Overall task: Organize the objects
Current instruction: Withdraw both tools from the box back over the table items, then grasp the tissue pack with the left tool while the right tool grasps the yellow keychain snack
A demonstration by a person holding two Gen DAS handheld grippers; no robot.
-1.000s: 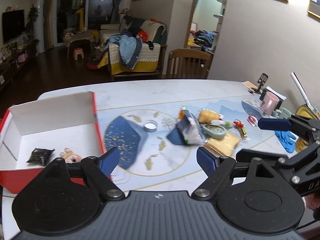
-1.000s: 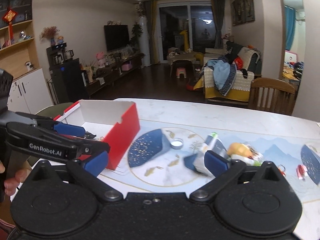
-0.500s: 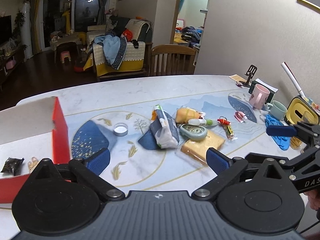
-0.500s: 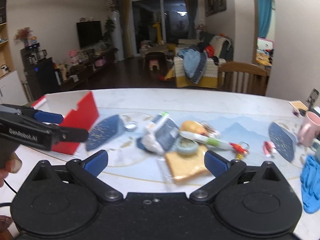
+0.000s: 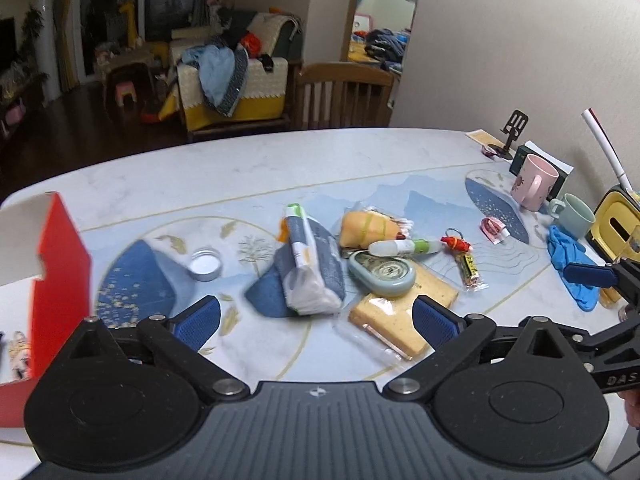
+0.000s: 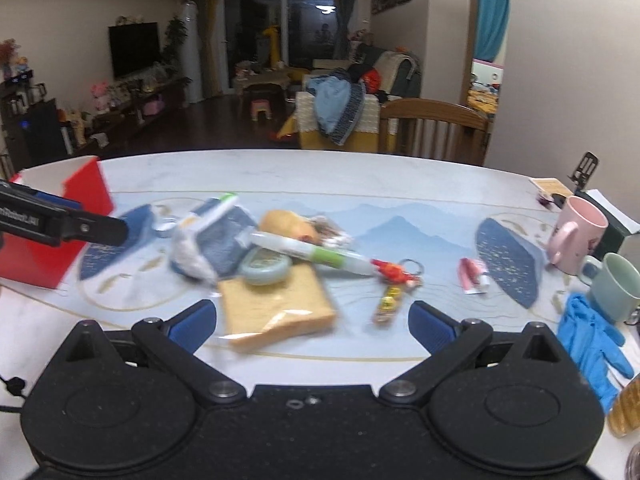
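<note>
A pile of objects lies mid-table: a blue tissue pack (image 5: 310, 266), a wrapped bread slice (image 5: 402, 312), a grey-green oval case (image 5: 382, 272), a white-green tube (image 5: 404, 246), a yellow bun packet (image 5: 370, 227) and a red keychain with a candy stick (image 5: 464, 258). The red box (image 5: 60, 276) stands at the left. My left gripper (image 5: 316, 322) is open and empty, just short of the tissue pack. My right gripper (image 6: 312, 320) is open and empty over the near edge of the bread slice (image 6: 276, 306), with the tube (image 6: 312, 254) beyond.
A small round tin lid (image 5: 206, 264) lies left of the pile. A pink mug (image 6: 576, 236), green cup (image 6: 616, 286), blue gloves (image 6: 592, 340) and a pink packet (image 6: 474, 276) sit at the right. A yellow tissue holder (image 5: 618, 224) stands by the wall.
Both grippers swung right, from the red box towards the pile in the middle. The box slid to the left edge of both views. Both stay open and empty.
</note>
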